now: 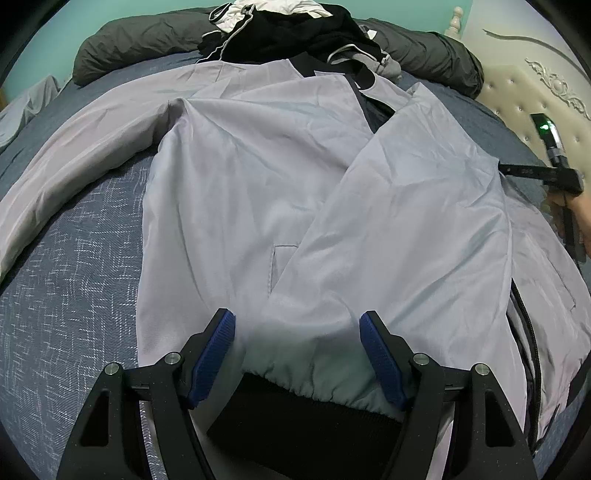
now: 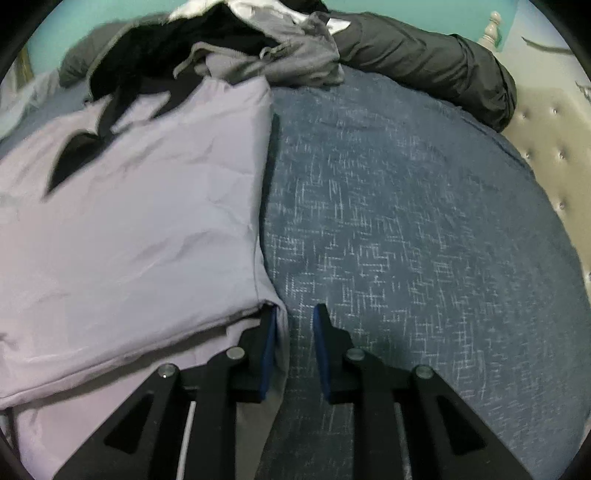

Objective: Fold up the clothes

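Observation:
A pale lilac jacket (image 1: 258,177) with black ribbed cuffs and collar lies spread on the blue bed. Its right sleeve (image 1: 399,229) is folded across the body, and the black cuff (image 1: 295,417) lies between the jaws of my open left gripper (image 1: 297,354). The left sleeve (image 1: 85,147) stretches out to the left. In the right wrist view the jacket's folded side edge (image 2: 147,229) lies left of my right gripper (image 2: 294,350), whose jaws stand slightly apart with nothing between them, the left pad touching the fabric edge. The right gripper also shows in the left wrist view (image 1: 554,166).
A heap of dark and grey clothes (image 1: 295,33) lies at the jacket's collar, shown also in the right wrist view (image 2: 258,55). A dark grey rolled duvet (image 2: 424,62) lies along the far edge. The blue patterned bedspread (image 2: 424,240) and a tufted headboard (image 1: 528,99) are at the right.

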`<action>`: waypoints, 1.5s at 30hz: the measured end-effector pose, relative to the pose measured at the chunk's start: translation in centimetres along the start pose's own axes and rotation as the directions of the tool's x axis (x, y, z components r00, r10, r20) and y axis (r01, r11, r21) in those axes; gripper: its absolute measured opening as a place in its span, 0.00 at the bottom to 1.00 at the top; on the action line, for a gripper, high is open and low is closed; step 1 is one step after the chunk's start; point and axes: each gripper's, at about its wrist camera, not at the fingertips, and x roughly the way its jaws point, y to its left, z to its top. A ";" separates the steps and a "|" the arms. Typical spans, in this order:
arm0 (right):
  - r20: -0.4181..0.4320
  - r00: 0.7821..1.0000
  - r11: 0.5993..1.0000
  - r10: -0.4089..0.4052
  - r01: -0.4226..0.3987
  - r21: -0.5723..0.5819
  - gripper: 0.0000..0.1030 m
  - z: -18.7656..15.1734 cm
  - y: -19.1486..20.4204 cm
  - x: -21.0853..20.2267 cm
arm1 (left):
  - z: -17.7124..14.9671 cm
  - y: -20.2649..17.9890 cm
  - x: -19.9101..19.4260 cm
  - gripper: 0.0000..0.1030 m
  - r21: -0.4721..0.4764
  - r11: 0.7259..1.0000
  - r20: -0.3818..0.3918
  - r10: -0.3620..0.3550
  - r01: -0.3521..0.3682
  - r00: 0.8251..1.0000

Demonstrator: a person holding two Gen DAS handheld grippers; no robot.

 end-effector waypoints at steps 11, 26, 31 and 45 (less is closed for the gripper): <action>0.050 0.985 0.986 0.168 -0.168 0.005 0.14 3.0 2.2 -3.1 | -0.5 0.1 -0.8 0.72 -0.006 1.000 0.004 0.003 -0.003 1.000; 0.006 0.989 0.987 0.147 -0.147 0.067 0.01 5.8 0.8 -0.1 | -0.4 0.5 -1.4 0.72 -0.018 0.999 0.000 -0.040 0.040 0.999; 0.061 0.986 0.983 0.154 -0.159 0.090 0.01 9.3 0.3 -0.9 | 0.0 0.8 -2.1 0.72 -0.033 0.998 0.022 -0.048 0.048 0.999; 0.021 0.989 0.963 0.144 -0.145 0.228 0.35 18.9 -0.5 6.0 | 1.4 2.8 -1.0 0.72 -0.085 0.996 0.016 -0.027 0.028 1.000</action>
